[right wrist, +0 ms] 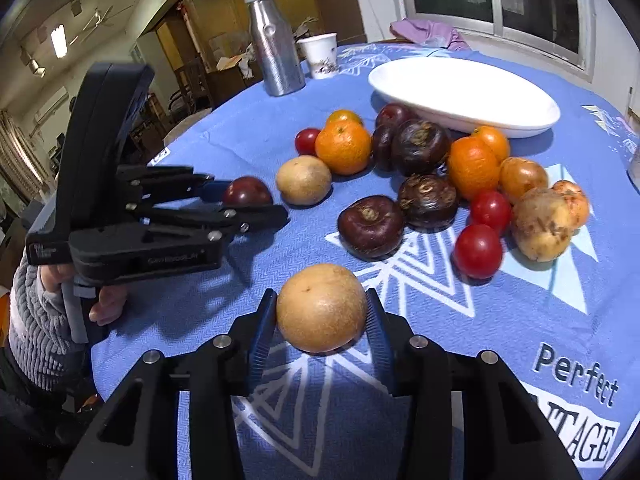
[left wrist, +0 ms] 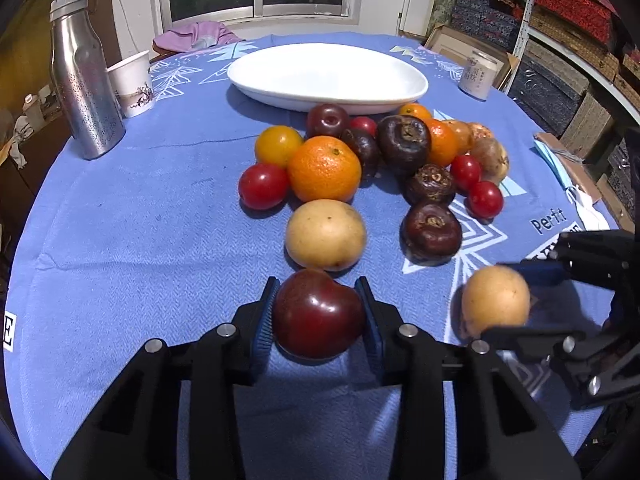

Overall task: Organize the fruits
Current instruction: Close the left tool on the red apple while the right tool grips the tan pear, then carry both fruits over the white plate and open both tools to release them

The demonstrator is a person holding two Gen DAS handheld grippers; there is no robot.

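Gripping one fruit in each claw, near edge of the blue tablecloth (left wrist: 140,208).

Left wrist view: the left gripper (left wrist: 319,312) has its blue pads pinched on a dark red plum (left wrist: 318,314), which sits just in front of a tan round fruit (left wrist: 326,235); the pile of oranges, tomatoes and dark fruits lies beyond, with the white dish (left wrist: 328,76) empty behind them. Right wrist view: the right gripper (right wrist: 322,312) is clamped on a yellow-brown pear (right wrist: 322,307), lifted or resting, can't tell, while a metal bottle (right wrist: 276,44) and paper cup (right wrist: 322,55) stand at the far side.
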